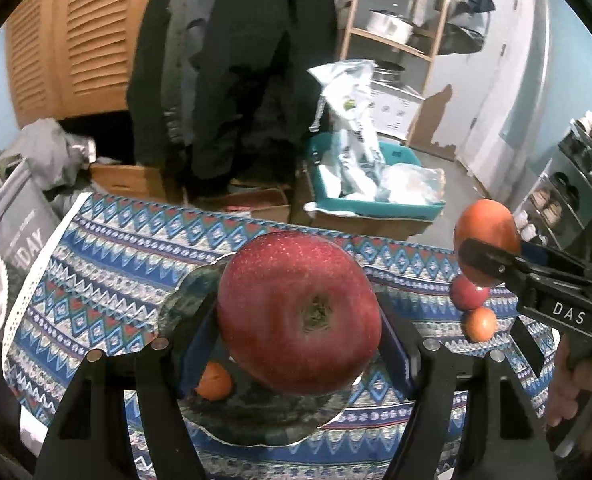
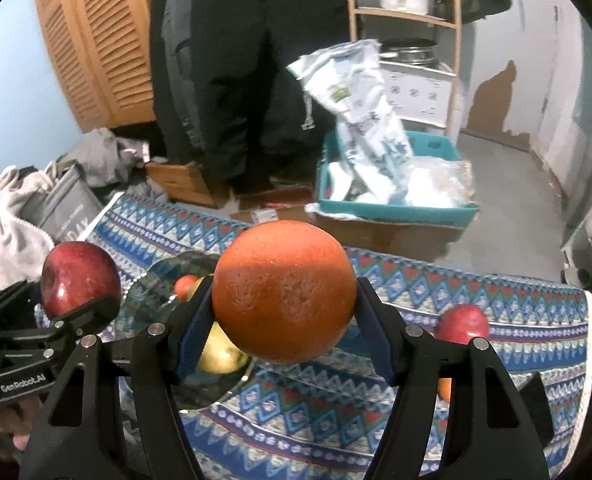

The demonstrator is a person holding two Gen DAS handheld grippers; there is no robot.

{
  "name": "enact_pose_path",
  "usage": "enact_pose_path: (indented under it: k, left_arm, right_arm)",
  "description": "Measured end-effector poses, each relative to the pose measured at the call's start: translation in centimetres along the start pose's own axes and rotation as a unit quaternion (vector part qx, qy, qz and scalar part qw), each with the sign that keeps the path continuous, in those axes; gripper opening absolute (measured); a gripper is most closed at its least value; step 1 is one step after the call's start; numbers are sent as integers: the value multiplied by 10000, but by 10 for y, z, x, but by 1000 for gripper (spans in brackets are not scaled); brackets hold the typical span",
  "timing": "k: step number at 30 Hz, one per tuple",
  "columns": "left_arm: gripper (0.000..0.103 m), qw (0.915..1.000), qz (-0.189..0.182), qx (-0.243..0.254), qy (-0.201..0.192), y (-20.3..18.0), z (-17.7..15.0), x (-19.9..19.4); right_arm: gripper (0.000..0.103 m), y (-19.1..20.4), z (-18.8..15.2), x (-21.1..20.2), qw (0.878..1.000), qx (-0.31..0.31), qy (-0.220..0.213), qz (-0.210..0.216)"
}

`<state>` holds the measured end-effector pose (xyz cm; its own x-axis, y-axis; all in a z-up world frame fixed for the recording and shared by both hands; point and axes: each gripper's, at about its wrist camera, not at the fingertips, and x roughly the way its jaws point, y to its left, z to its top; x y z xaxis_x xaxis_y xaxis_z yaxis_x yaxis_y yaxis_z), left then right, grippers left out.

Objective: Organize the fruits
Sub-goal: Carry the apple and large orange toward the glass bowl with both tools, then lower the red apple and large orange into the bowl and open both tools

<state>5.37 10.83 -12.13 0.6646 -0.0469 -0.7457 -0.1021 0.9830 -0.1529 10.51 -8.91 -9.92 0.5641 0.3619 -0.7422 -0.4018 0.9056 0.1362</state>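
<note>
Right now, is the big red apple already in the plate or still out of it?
Out: the apple is held in the left jaws, above the plate.

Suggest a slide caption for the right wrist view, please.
Right gripper holds an orange above the patterned cloth.

"DAS" on right hand-held gripper [image 1: 490, 258]; "GenRobot.AI" on left hand-held gripper [image 2: 75, 308].

Plate [image 1: 199, 288] on tablecloth [image 1: 107, 264]
</note>
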Motion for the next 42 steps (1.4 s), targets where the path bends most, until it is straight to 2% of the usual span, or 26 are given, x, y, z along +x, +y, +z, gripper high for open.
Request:
enact_pose_path:
  k: [14, 20, 28, 42]
  left_arm:
    - [74, 9979, 404, -402, 317, 64, -17, 22]
    - [74, 9953, 528, -540, 613, 82, -30, 45]
    - [74, 9923, 542, -627, 920, 93, -43, 64]
    - [74, 9858, 514, -745, 1414, 94, -57, 93]
  right_arm:
    - [67, 61, -1, 63, 9969, -287, 543, 495]
    - [67, 79, -11, 93, 9935, -398, 858, 631]
    - [67, 86, -22, 119, 9888, -359, 1234, 758]
    - [68, 86, -29, 139, 9844, -229, 1526, 845]
